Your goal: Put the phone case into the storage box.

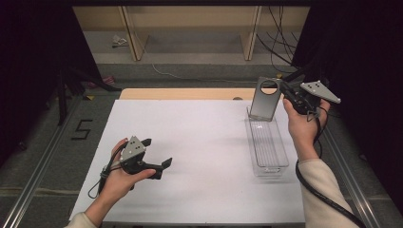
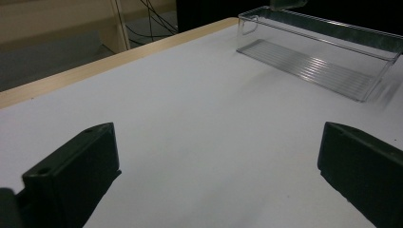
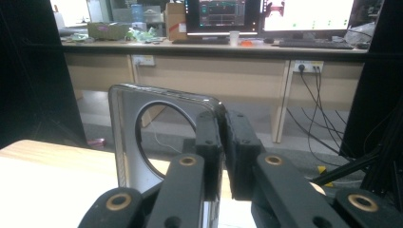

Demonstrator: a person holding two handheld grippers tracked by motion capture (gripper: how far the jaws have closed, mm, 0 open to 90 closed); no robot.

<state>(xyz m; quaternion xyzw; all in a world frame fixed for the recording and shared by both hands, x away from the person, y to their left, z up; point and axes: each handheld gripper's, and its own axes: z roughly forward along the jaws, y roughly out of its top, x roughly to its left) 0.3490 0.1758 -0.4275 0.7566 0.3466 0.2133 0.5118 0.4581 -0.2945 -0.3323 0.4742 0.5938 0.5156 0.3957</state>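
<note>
— Table [image 1: 190,142] first: white top, with a clear plastic bin [image 1: 268,147] lying along its right side.
— And the phone case [image 1: 264,99]?
— Upright above the bin's far end, pinched by the right gripper [image 1: 285,90].
— The left gripper [image 1: 157,153]?
— Jaws spread wide, nothing between them, hovering over the table's near left.

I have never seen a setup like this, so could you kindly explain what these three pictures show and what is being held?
No robot here: a person holds a hand-operated gripper in each hand. The high view looks down on a white table. The other two pictures come from cameras riding on the grippers, looking along their black fingers. The left gripper hovers over the table, open and holding nothing; its fingers stand wide apart. The right gripper is shut on a grey phone case, a flat shell with a round hole, held upright above the far end of a clear plastic tray that stands on the table.
</note>
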